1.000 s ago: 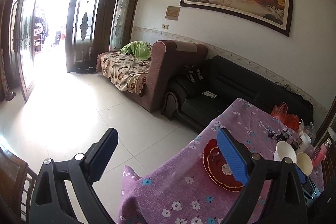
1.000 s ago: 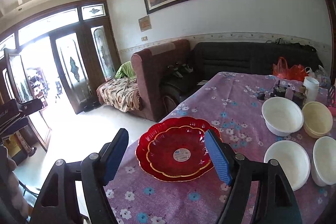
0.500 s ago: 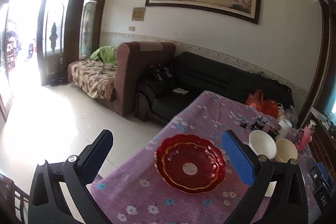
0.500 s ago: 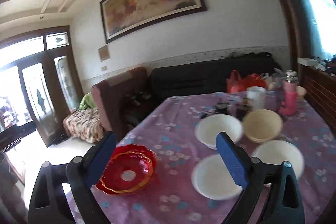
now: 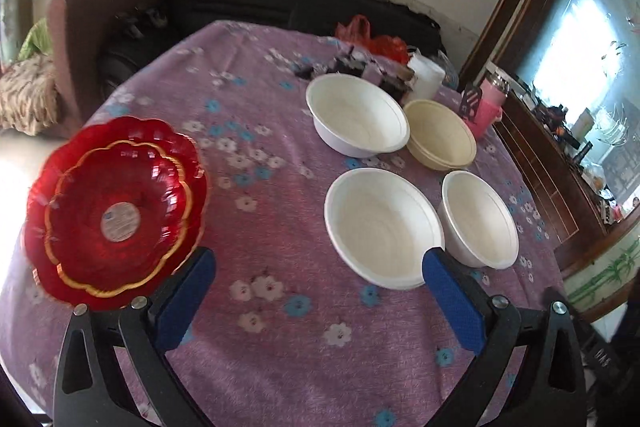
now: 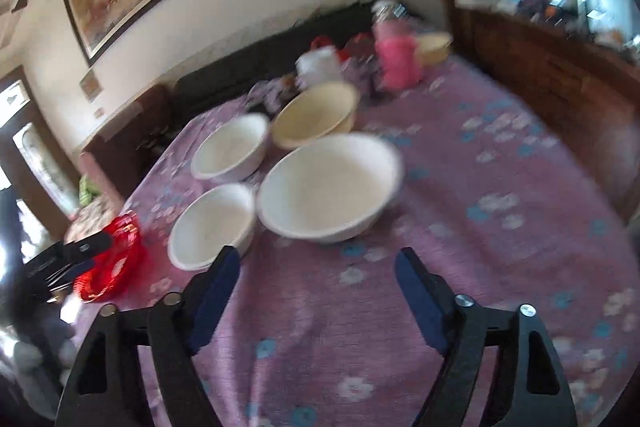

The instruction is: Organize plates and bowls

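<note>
Swung down over table [image 5: 280,347]; four bowls [image 5: 382,227] empty, red plates [image 5: 116,211] stacked; left gripper [image 5: 318,301] released, right gripper [image 6: 318,291] closing on nothing.

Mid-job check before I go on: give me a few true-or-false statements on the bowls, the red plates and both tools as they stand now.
1. Four bowls sit on the purple tablecloth. True.
2. The cream bowl is stacked inside a white one. False: it stands alone beside the far white bowl.
3. The left tool holds the red plates. False: nothing is between its fingers.
4. The right tool grips nothing. True; it is closing on air.
</note>
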The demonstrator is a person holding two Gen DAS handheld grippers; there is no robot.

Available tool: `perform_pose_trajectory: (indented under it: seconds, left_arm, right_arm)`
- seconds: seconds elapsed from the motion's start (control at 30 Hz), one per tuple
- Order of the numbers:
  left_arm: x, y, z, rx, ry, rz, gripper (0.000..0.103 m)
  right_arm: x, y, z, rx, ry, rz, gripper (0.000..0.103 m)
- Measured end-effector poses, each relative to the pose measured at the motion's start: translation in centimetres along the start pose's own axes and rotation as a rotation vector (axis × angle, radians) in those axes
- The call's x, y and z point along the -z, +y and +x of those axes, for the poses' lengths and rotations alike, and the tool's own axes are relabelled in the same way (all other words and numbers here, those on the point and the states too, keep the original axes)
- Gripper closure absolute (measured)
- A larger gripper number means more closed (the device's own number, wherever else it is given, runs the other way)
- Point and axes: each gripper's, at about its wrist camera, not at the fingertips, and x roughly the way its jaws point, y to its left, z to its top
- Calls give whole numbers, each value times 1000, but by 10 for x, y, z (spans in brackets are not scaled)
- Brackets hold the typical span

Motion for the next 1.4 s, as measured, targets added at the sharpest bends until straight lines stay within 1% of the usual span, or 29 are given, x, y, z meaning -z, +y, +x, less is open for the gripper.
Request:
perform_pose_trajectory:
  seconds: [0.07,0.1,0.2,0.27,0.37,0.47,0.53,0.6,0.67,0.73,0.77,0.8,0.83,0.87,0.9,0.93,0.97,1.0,1.03,1.07,1.1,1.13,1.2,1.3,1.4]
  left_arm:
    - [-10,3,7,-15,12,6,2]
    - [-15,3,11,-25,15,9,4]
    - [-22,8,13,-48,7,4,5]
    - [-27,11,15,-65,9,7,5]
    - [-34,16,29,-86,48,3,5]
    - [-42,25,49,-90,90,-26,5]
    - [-45,28,61,-77,112,-44,5]
    - [-48,27,75,-76,140,-47,5]
    - [-50,23,86,-75,160,-33,7]
    - [-51,16,98,-91,181,-2,17]
    - [-51,13,103,-91,194,2,19]
    - [-51,12,110,-88,212,-1,24]
    - [-51,11,117,-84,234,-6,32]
    - [-50,9,124,-75,254,-8,36]
    - [-49,6,132,-69,278,-4,44]
    - [-47,4,136,-65,292,0,55]
    - [-45,1,142,-54,310,6,61]
    - [-44,-4,143,-56,306,18,65]
    - [-43,-8,142,-51,301,34,85]
    - [-41,-14,141,-26,311,49,88]
    - [-39,-19,138,-43,306,72,88]
    - [-38,-22,134,-55,292,89,89]
    - [-36,-28,124,-73,263,120,90]
    - [-33,-29,110,-67,247,115,91]
    - [-29,-23,87,-75,203,113,91]
  right_arm:
    - [-4,10,28,-67,77,20,23]
    - [-6,14,42,-92,107,30,25]
    - [-8,32,73,-143,162,48,28]
    - [-6,41,85,-142,177,36,28]
    - [-4,47,103,-138,208,46,28]
    - [-8,50,112,-124,223,58,28]
    - [-9,51,114,-111,223,62,28]
    - [-12,52,120,-109,224,77,28]
    - [-13,54,126,-98,232,85,28]
    - [-14,55,132,-97,236,97,28]
    - [-15,55,136,-95,239,106,31]
    - [-16,56,139,-92,242,113,34]
    - [-16,57,144,-87,246,117,35]
    - [-16,57,146,-79,249,120,37]
    - [-16,58,150,-73,253,124,43]
    - [-16,58,153,-70,258,128,47]
    - [-16,58,157,-68,263,136,55]
    - [-16,57,159,-68,267,146,61]
    - [-16,57,162,-72,268,155,63]
    - [-16,57,163,-71,267,157,72]
    - [-16,58,164,-69,266,155,78]
    - [-16,59,165,-50,266,149,80]
    - [-15,60,165,-44,266,138,83]
    - [-14,59,159,-63,262,138,84]
    - [-15,70,145,-68,232,95,84]
